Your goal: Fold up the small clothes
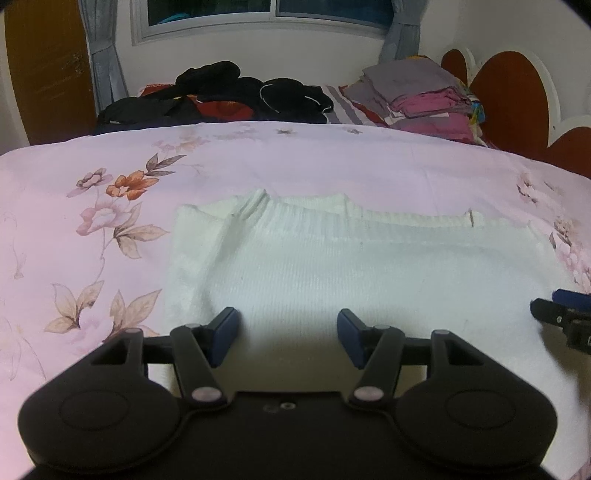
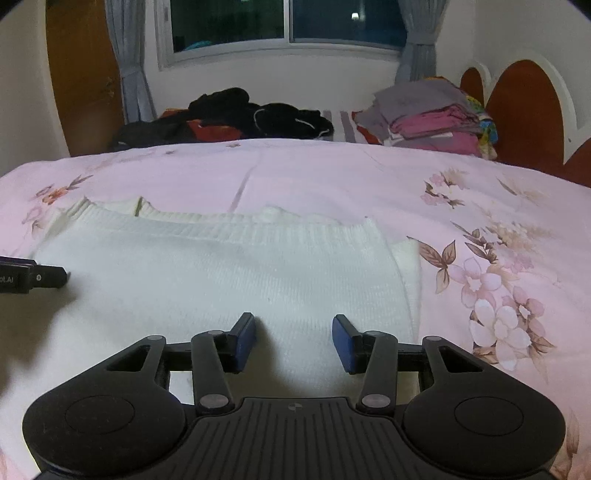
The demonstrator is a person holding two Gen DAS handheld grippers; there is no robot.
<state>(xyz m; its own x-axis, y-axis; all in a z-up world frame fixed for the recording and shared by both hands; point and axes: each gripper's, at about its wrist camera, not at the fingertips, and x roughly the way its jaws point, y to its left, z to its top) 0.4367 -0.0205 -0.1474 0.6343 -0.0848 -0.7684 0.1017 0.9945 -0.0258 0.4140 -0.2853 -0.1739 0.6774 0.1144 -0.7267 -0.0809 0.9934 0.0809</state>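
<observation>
A bed (image 1: 92,258) under a pink floral sheet (image 2: 480,206) fills both views, and on it a white knit garment (image 1: 351,266) lies flat, its ribbed edge away from the cameras and a folded strip running down each side. Beyond the sheet, against the wall under a window (image 2: 288,22) with grey curtains (image 1: 99,55), a heap of dark clothes (image 1: 251,96) sits on the left and a stack of folded grey and pink clothes (image 2: 424,114) on the right, next to a red-and-white scalloped headboard (image 1: 513,99); both piles are well apart from the garment, and nothing lies between them and it. A wooden door (image 2: 81,74) stands at the far left. The left gripper (image 1: 288,332) tilts downward over the near left part of the garment, its blue-padded jaws standing apart with only fabric seen in the gap, nothing clamped. The right gripper (image 2: 293,338) tilts down in the same way over the near right part, its jaws also apart though a little narrower, and not pinching the cloth. Each gripper shows in the other's view only as a dark tip at the frame edge, cut off. The garment's near edge is hidden behind the gripper bodies, so whether the pads touch the fabric cannot be made out.
</observation>
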